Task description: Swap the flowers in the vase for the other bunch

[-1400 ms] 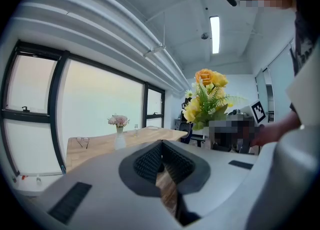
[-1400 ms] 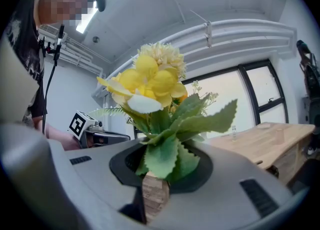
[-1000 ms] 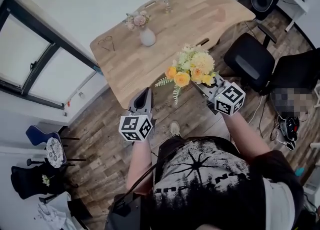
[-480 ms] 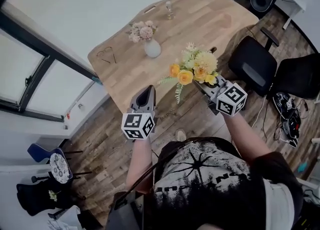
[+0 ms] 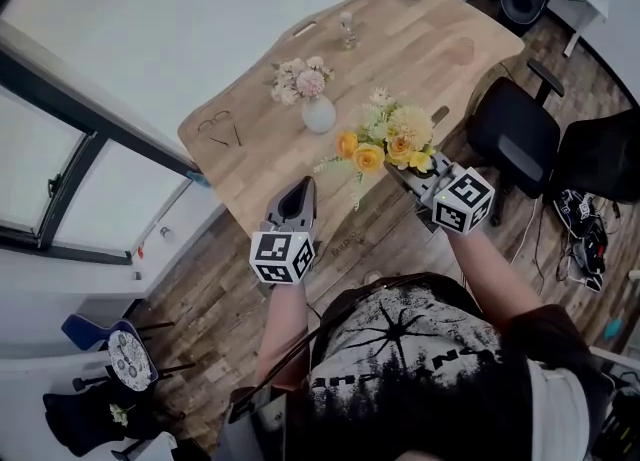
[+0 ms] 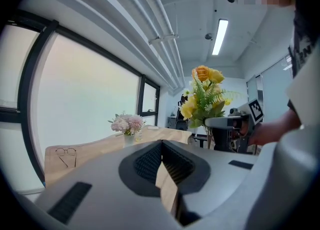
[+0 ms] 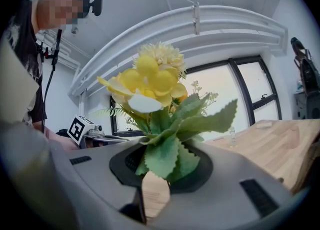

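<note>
Yellow-and-orange flower bunch (image 5: 388, 139) is gripped in the right tongs (image 5: 408, 173)
The left tongs (image 5: 298, 193) are shut and empty; the round white vase (image 5: 319, 116) of pink flowers (image 5: 299, 77) is set on the pale wooden table (image 5: 430, 34), beyond both.

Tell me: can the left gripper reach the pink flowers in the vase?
Probably yes. The left gripper is empty, jaws shut, with only bare table between it and the pink flowers; the yellow bunch in the right gripper is off to the side. It must open first.
</note>
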{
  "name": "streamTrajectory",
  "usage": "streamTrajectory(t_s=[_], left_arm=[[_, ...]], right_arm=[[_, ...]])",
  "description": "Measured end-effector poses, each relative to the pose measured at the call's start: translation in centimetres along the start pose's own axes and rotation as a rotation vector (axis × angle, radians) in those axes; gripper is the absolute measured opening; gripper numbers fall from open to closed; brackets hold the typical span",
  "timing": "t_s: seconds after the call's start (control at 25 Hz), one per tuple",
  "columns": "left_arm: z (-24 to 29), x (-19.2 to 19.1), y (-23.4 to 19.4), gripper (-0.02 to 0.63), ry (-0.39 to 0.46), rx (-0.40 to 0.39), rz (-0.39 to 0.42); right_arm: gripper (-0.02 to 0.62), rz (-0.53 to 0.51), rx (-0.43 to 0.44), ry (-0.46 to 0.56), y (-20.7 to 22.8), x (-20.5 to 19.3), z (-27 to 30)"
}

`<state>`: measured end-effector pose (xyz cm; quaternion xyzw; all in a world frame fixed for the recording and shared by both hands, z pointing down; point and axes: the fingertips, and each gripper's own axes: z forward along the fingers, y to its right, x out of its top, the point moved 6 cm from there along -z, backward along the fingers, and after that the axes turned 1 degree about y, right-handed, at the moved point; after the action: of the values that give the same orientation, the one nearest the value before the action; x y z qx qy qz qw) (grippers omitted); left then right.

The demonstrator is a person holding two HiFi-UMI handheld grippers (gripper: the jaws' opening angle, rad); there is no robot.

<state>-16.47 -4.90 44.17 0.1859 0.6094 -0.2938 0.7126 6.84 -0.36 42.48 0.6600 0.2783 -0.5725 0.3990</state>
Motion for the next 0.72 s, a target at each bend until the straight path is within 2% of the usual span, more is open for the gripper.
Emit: streamTrajectory(t_s=[0.44, 0.72], left_arm=[[2.6, 1.3, -3.1, 0.014, 0.044, -0.015, -0.010], [5.0, 1.5, -4.4, 0.014, 0.043, 0.043, -0.024]], right_arm=[[0.083, -0.015, -0.012, -0.001, 1.8, 0.9, 2.8], [0.083, -0.038, 0.042, -0.012, 5.4, 1.8, 5.4]])
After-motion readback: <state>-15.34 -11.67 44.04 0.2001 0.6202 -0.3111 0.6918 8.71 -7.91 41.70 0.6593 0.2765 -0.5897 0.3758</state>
